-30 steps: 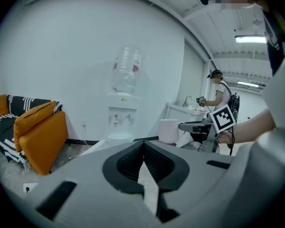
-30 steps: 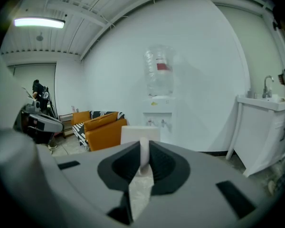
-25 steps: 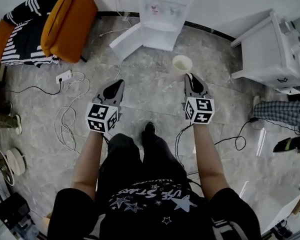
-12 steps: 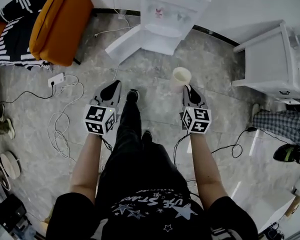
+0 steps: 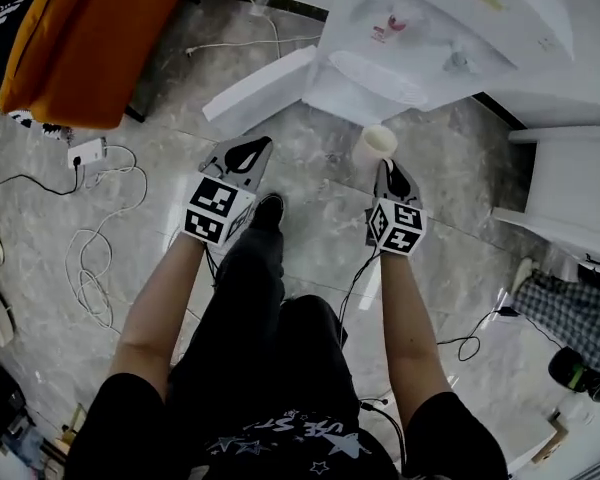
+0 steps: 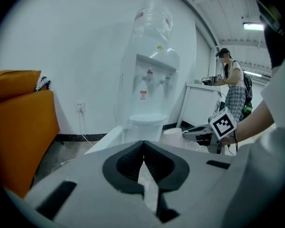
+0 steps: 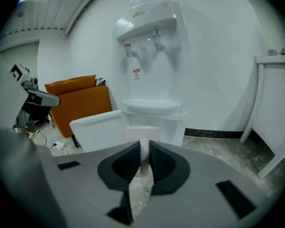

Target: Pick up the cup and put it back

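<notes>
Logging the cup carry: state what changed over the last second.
The person stepped toward the water dispenser, now large at the top of the head view, carrying both grippers closer to it; the orange chair slid toward the upper left corner. Nothing was grasped or released. Unchanged: the right gripper stays shut on the wall of the cup, the left gripper shut and empty.
</notes>
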`<state>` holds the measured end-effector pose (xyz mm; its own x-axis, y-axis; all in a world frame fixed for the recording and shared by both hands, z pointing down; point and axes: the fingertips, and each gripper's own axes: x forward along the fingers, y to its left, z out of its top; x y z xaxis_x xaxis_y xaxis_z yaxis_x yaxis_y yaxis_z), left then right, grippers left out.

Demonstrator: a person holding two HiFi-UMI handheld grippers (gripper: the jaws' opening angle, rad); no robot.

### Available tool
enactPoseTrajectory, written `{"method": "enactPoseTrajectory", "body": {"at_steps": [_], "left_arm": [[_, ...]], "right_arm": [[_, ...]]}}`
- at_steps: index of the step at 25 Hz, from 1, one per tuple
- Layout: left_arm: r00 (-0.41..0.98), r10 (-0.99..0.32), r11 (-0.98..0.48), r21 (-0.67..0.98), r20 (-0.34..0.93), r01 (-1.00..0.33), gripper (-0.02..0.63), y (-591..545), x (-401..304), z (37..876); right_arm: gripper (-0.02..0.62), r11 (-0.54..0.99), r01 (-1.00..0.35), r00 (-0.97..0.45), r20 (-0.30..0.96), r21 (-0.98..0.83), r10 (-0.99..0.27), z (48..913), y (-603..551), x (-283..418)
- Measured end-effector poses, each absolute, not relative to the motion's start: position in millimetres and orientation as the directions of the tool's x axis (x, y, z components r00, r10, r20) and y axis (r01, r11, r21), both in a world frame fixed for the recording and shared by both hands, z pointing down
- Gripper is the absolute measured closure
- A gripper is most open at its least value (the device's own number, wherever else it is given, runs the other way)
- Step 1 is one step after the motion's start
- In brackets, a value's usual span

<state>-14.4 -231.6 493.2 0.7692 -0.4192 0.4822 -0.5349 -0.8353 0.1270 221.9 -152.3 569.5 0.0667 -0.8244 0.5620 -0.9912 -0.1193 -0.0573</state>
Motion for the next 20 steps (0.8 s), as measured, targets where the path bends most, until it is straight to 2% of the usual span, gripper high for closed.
{"method": "enactPoseTrajectory", "body": {"at_steps": [9, 12, 20], "left_arm": [[0.817, -0.38, -0.873, 0.125, 0.434, -0.472, 0.597, -295.4, 25.4, 618.5], [0.838, -0.373, -0.888, 0.107, 0.399, -0.446, 0.597, -309.1, 43.5, 653.3], [0.857, -0.386, -0.894, 0.091, 0.342, -0.439, 0.597, -342.2, 73.1, 714.0]], "right_arm": [[0.551, -0.15, -0.989, 0.126, 0.543, -0.001, -0.83, 721.9, -268.0, 269.7], [0.551, -0.144, -0.988, 0.148, 0.505, 0.048, -0.85, 751.9, -298.3, 289.3], [0.551, -0.152, -0.988, 0.143, 0.446, 0.016, -0.883, 805.3, -363.7, 309.9]]}}
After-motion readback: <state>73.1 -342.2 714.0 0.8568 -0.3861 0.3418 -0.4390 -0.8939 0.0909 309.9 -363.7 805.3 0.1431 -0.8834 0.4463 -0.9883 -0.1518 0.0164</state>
